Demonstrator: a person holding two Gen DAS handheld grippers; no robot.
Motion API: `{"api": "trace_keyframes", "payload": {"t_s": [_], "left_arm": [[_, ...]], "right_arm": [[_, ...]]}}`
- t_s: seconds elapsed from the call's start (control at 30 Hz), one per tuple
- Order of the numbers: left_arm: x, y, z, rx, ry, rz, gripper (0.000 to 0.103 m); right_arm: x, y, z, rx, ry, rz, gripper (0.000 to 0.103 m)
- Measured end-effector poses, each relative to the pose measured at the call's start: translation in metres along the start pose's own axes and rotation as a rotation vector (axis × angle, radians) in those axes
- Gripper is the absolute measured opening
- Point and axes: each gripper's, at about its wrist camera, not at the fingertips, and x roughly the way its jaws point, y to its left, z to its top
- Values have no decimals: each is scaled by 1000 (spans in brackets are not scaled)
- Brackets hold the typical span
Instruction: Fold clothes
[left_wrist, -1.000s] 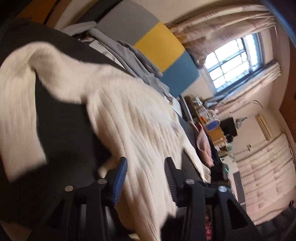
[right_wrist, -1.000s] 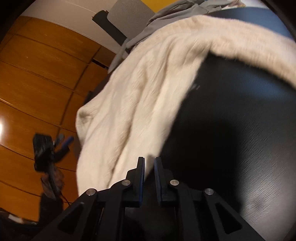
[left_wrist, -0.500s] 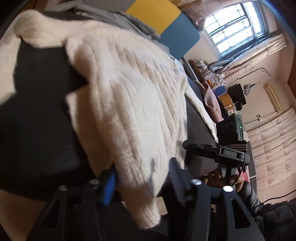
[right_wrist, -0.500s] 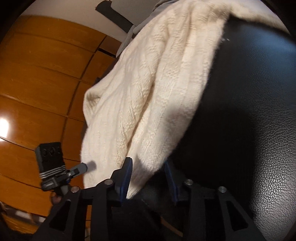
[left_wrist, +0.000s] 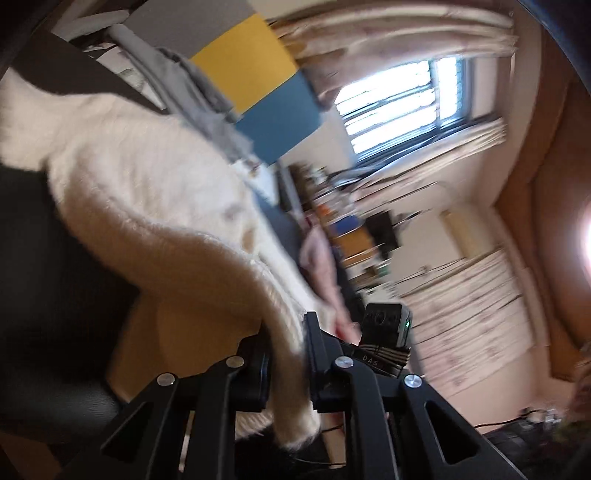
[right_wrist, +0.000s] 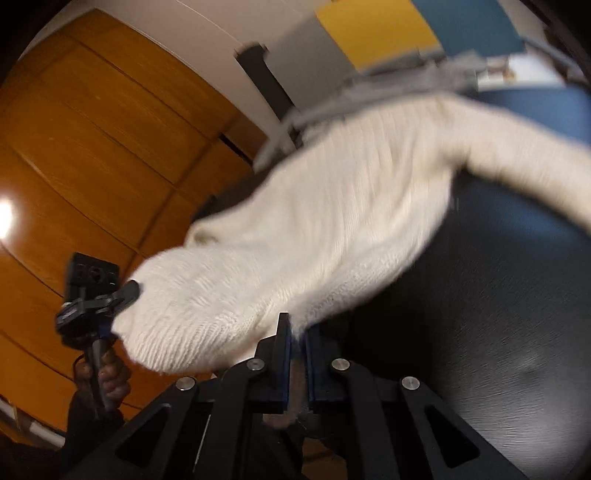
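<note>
Left wrist view is showing the left hand-held gripper (left_wrist: 286, 332), jaws just closing, pinching the hem of the cream sweater (left_wrist: 147, 206) draped over the black bench (left_wrist: 44, 266). The right hand-held gripper (right_wrist: 295, 328) is likewise closing on, and now gripping, the knit edge. The thin pinch is risking slippage as the stretchy knit sags. No containers are showing.
</note>
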Motion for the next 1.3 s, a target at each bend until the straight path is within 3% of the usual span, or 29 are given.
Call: {"api": "trace_keyframes", "payload": {"t_s": [0.1,0.17,0.2,0.27,0.33,0.4,0.43,0.5,0.6,0.7,0.77,0.87,0.97,1.03,1.1,1.23,1.3], "left_arm": [[-11,7,-1,-29,-28,-19,12],[-16,23,-9,-66,-25,22,11],[-15,35,-17,-81,-8,84,11],[-11,59,-35,-109,57,204,11],[-3,78,-54,-158,126,240,12],[2,93,-72,-193,199,298,19],[-3,98,-74,-214,196,300,21],[-13,105,-77,-258,185,298,21],[-38,102,-70,-276,81,286,21],[-39,84,-46,-208,1,286,22],[-28,72,-38,-172,-4,273,23],[-6,72,-22,-170,-15,342,23],[-15,92,-12,-267,-93,405,22],[-23,100,-14,-286,-132,460,22],[-28,107,-23,-299,-136,477,24],[-24,129,-51,-364,-123,462,24],[-11,130,-63,-379,-102,414,25]], "right_arm": [[-49,11,12,-50,-82,-21,7],[-66,16,20,-79,-115,-78,7],[-72,13,22,-90,-109,-125,7],[-83,-3,22,-97,-71,-238,7],[-82,-28,13,-43,11,-308,12],[-79,-49,5,3,75,-377,12],[-83,-59,-1,25,85,-393,13],[-85,-67,-6,47,77,-402,14],[-78,-66,-7,21,51,-409,14],[-60,-63,-8,-6,45,-388,14],[-37,-62,-2,-16,61,-347,14],[6,-60,4,-54,108,-352,14],[34,-60,-2,-113,175,-434,14],[45,-67,-13,-139,226,-507,13],[39,-74,-22,-158,211,-523,12],[20,-93,-22,-88,182,-566,11],[16,-98,-20,-70,180,-604,11]]}}
